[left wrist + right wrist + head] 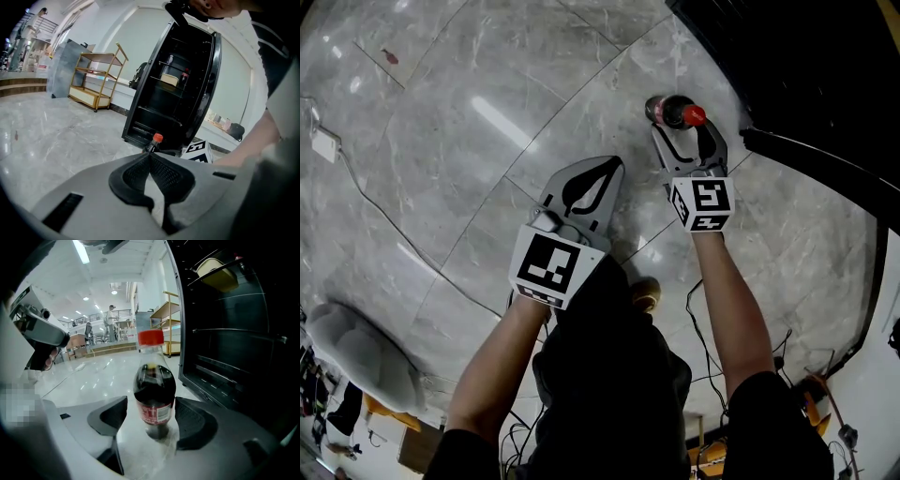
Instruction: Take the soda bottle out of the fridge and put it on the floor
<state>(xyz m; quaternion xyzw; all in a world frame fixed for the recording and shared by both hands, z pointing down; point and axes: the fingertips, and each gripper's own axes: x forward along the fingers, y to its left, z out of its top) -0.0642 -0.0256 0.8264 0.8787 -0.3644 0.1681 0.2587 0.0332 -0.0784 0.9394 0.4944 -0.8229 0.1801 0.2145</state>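
Note:
The soda bottle, dark with a red cap and red label, stands upright on the marble floor just in front of the open black fridge. My right gripper is open, one jaw on each side of the bottle's lower body with a gap on both sides. In the head view the bottle sits at the tips of the right gripper. My left gripper is shut and empty, held left of and behind the bottle. From the left gripper view the bottle shows just past the tips.
The fridge stands open with a container and a small bottle on its shelves; its door swings out at the right. A yellow shelf cart stands far left. A cable and a grey cushion lie on the floor.

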